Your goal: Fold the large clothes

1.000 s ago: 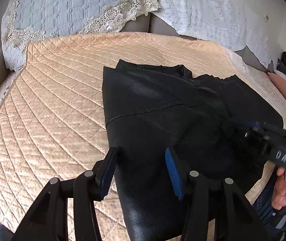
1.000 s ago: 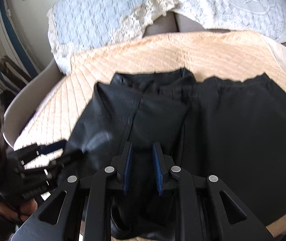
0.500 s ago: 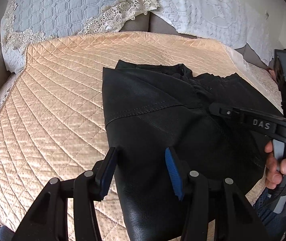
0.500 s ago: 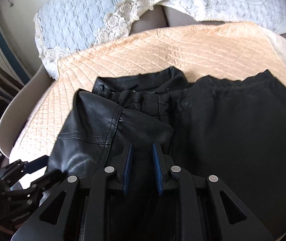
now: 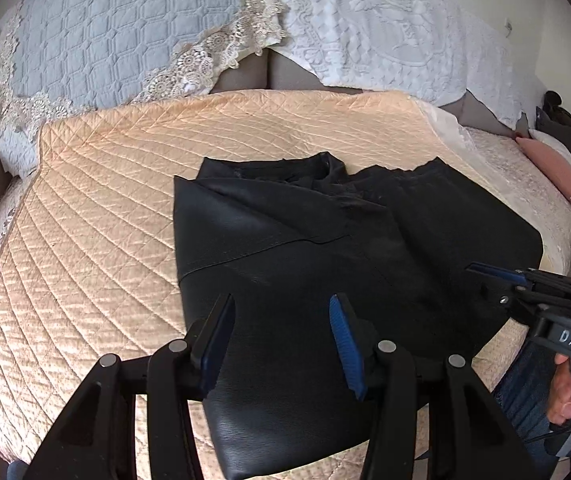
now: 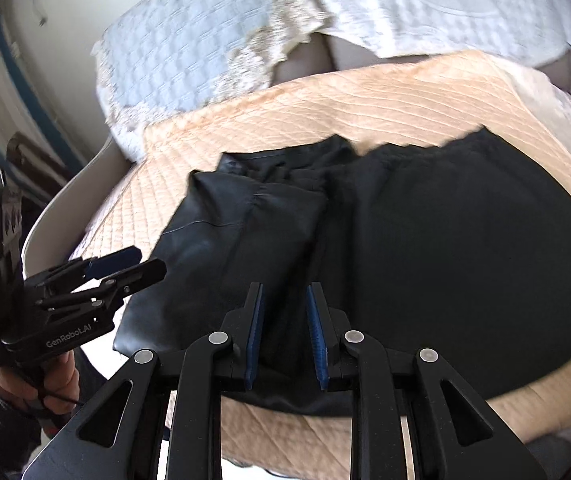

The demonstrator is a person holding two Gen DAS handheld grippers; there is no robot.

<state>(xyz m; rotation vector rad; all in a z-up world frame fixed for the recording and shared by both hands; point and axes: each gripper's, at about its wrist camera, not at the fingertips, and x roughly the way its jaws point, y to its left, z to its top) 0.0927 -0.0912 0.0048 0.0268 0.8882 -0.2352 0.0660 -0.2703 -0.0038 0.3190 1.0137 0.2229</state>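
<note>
Black jacket lies flat on the peach quilt, near the quilt's front edge, collar toward the pillows.

Change noted: half a second ago your right gripper hung over a bunched sleeve fold at the middle of the jacket; now it sits back near the jacket's front hem, in the left wrist view off the jacket's right edge. Its jaws are opening, and nothing is between the pads; the cloth lies below them. The leathery left panel stays folded in over the jacket's middle, the seam showing across it. Reading: that fold is laid and let go, so one side looks done.

Your left gripper hovers over the jacket's front left part, jaws spread about halfway, pinching nothing. It has barely shifted over the last second.

Still to do, by my judgement: the right half of the jacket lies spread wide and unfolded, reaching toward the quilt's right side.

Surroundings: two lace-edged pillows beyond the jacket's collar; a pink cushion well right of the jacket; a dark object beyond it, too unclear to name. Nothing rests on the jacket. The front hem hangs close to the quilt's edge, so a hard pull toward you could drag it off.
</note>
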